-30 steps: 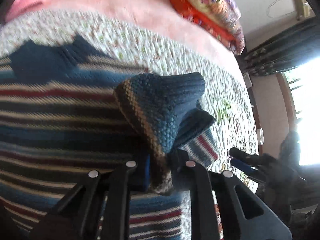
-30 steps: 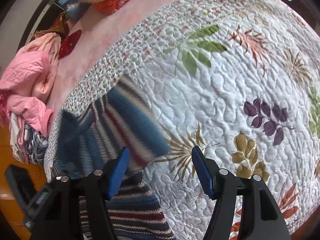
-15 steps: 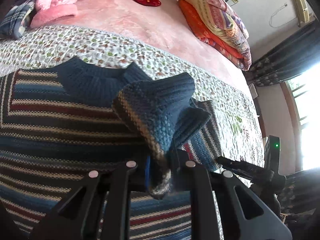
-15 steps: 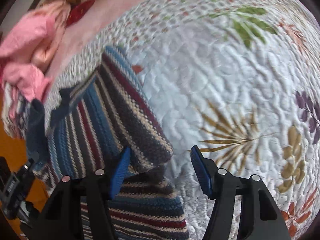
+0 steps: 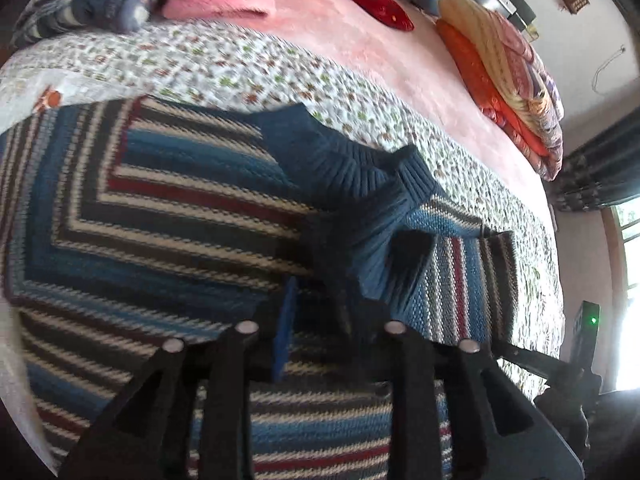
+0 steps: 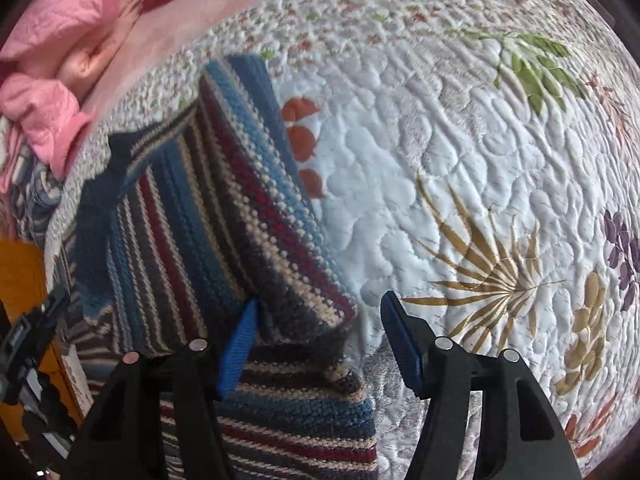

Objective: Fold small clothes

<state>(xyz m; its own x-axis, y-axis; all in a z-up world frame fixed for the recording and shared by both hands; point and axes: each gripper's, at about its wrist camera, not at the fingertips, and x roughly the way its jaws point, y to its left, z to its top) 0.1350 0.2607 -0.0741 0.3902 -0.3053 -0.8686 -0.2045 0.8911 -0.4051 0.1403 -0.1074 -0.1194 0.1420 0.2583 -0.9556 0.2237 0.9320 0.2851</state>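
We are laying the striped sweater (image 5: 168, 216) sleeve across its body — left gripper (image 5: 340, 320) spreading apart over the cuff; right gripper (image 6: 318, 344) gaping beside the fold.

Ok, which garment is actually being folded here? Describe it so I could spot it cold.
On the bed, find the white quilt printed with leaves, below the bare pink sheet. Lying flat on it is a knitted sweater with a ribbed dark-blue collar. Unlike the pink clothes heaped beyond, it is striped blue, red, cream and dark.
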